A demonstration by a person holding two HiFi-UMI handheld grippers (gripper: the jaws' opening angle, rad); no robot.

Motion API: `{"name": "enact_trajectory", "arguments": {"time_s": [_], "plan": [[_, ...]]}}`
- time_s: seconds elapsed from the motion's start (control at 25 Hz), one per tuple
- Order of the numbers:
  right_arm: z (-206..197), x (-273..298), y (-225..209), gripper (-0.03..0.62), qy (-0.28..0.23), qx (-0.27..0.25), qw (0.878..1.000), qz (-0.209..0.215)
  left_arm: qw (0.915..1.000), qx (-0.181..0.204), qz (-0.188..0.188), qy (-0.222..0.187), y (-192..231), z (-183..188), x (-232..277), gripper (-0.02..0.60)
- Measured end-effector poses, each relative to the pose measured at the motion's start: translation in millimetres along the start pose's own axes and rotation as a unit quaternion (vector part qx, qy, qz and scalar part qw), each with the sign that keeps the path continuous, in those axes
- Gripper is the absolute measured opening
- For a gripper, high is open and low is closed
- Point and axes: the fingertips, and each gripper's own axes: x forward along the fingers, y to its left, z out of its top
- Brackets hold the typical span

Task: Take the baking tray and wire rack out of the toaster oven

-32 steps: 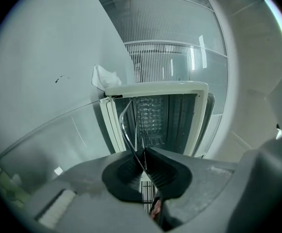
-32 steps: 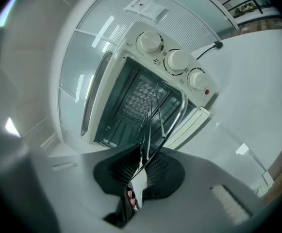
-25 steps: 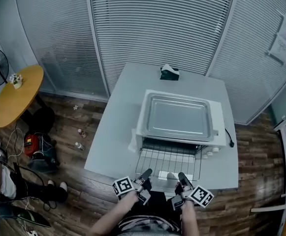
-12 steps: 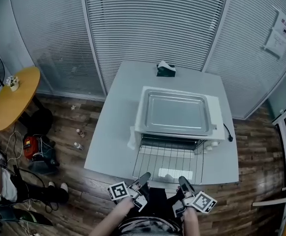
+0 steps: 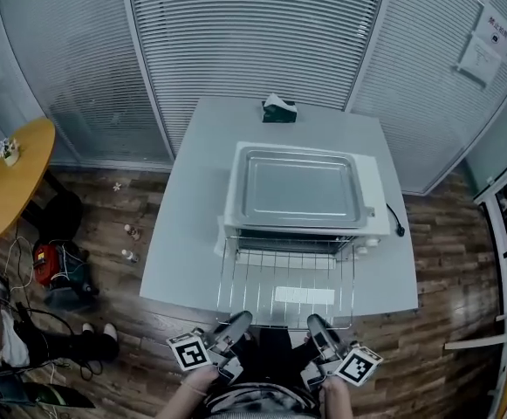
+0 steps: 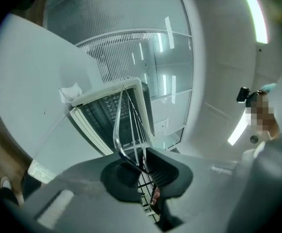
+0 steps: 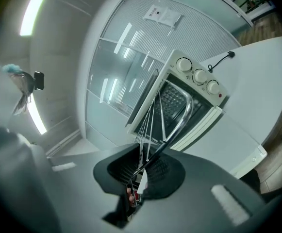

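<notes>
A white toaster oven (image 5: pixel 372 201) stands on the pale table (image 5: pixel 183 234), and the silver baking tray (image 5: pixel 295 190) lies on its roof. The wire rack (image 5: pixel 286 279) sticks far out of the oven's open front, over the lowered door. My left gripper (image 5: pixel 233 329) is shut on the left end of the rack's near rim, my right gripper (image 5: pixel 317 331) on the right end. In the left gripper view the wire rack (image 6: pixel 122 123) runs from the gripper (image 6: pixel 141 160) to the oven (image 6: pixel 102 111). In the right gripper view the rack (image 7: pixel 172 123) runs from the gripper (image 7: pixel 143 171) to the oven (image 7: pixel 196 79).
A dark tissue box (image 5: pixel 279 109) sits at the table's far edge. A black cord (image 5: pixel 394 221) trails from the oven's right side, and a white scrap (image 5: pixel 221 246) lies at its left front corner. A yellow round table (image 5: pixel 9 182) and floor clutter stand at left.
The wire rack has slid further out of the oven towards me. Both grippers have drawn back and risen with it, still shut on its near rim.
</notes>
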Motion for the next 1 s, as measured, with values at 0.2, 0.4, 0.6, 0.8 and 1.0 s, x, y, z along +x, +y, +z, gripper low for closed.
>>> {"name": "enact_trajectory", "arguments": {"time_s": [0.2, 0.4, 0.6, 0.8, 1.0], "plan": [[8, -6, 22, 0.023, -0.009, -0.038, 0.998, 0.057, 0.9963, 0.079, -0.035, 0.002, -27, 5, -6, 0.021], [23, -4, 35, 0.023, -0.014, -0.046, 0.996, 0.075, 0.9925, 0.107, -0.058, 0.006, -48, 15, 1, 0.021], [52, 14, 38, 0.023, -0.021, -0.016, 0.998, 0.065, 0.9929, 0.104, -0.057, 0.004, -60, 36, 26, 0.021], [80, 33, 29, 0.023, -0.035, 0.036, 0.998, 0.044, 0.9956, 0.071, -0.060, -0.004, -69, 58, 55, 0.029], [99, 48, 20, 0.022, -0.049, 0.056, 0.997, 0.028, 0.9975, 0.043, -0.046, -0.031, -70, 72, 72, 0.032]]}}
